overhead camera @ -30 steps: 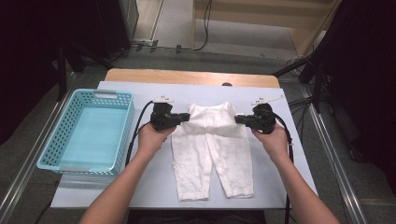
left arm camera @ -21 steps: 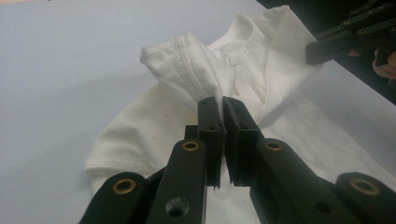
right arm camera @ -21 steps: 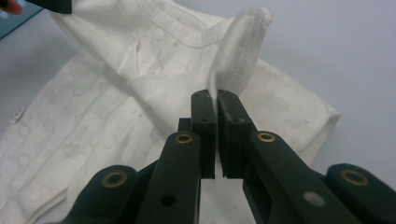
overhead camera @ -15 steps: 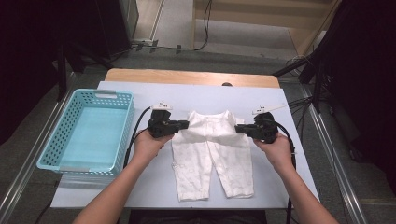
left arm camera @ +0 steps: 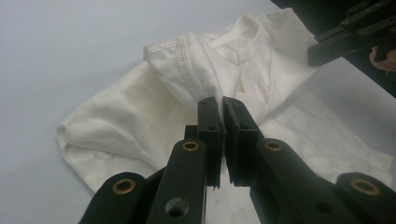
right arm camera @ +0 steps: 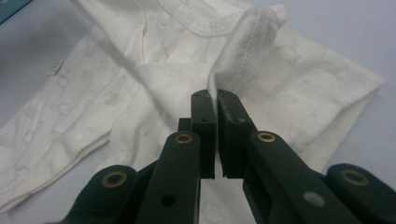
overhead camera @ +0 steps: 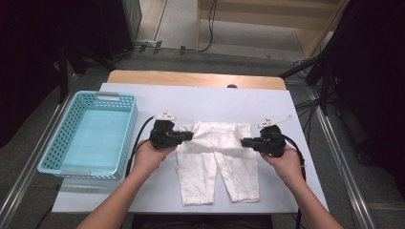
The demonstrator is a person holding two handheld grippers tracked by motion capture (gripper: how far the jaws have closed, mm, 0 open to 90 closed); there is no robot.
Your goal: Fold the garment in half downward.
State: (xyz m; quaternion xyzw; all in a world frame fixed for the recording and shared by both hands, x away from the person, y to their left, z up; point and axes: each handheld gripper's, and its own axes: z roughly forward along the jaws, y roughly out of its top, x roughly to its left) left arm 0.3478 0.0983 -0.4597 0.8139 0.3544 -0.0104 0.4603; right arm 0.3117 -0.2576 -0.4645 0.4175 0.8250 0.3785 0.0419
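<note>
A small white patterned cotton baby garment (overhead camera: 217, 160) lies flat near the middle of the pale blue-grey surface (overhead camera: 200, 102), its two legs pointing toward the person. The left gripper (overhead camera: 187, 137) has its jaws clamped on a pinch of the garment's left upper edge; the right gripper (overhead camera: 246, 141) has its jaws clamped on the right upper edge, both folds lifted slightly. A light blue plastic lattice basket (overhead camera: 119, 138) stands to the left, well apart from the garment.
</note>
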